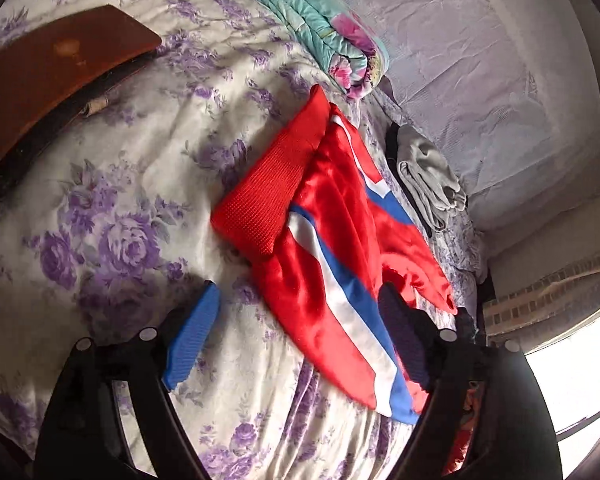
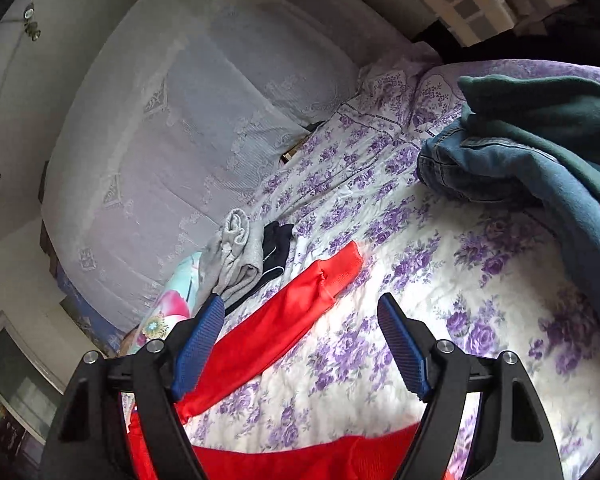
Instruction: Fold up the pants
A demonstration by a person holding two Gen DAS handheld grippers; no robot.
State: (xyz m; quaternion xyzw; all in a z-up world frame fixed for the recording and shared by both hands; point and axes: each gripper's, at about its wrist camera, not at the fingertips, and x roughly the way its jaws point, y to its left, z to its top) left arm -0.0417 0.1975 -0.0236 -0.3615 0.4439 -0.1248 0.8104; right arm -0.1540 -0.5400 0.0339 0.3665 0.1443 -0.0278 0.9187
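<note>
Nearest to the left wrist camera, the left gripper (image 1: 296,336) stands wide open, and its blue pads (image 1: 192,336) press on nothing. The red pants (image 1: 340,248) lie flat on the bedspread (image 1: 112,184) with purple flowers, and the lower part of the pants, with a white and blue stripe, passes between the two fingers without being gripped. One finger is over the bare bedspread, the other is over the shiny red cloth. A ribbed red cuff or band lies on the left side of the pants in this view.

Also the right gripper (image 2: 300,344) is wide open and holds nothing. One red leg (image 2: 276,324) runs from the left finger (image 2: 198,352) upward to a ribbed cuff (image 2: 340,266), and more red cloth lies under the gripper at the bottom edge.

Further away, a folded grey garment (image 2: 232,256) and a small dark garment (image 2: 278,246) lie just beside the pants. A rolled flowered blanket (image 1: 320,28) is behind them. On the right side of the right wrist view there is a pile with blue jeans (image 2: 460,160) and a dark green cloth (image 2: 548,120). At the far end, a headboard covered with pale lace (image 2: 180,112) stands against the wall. A brown wooden board (image 1: 52,72) is at the left in the left wrist view.
</note>
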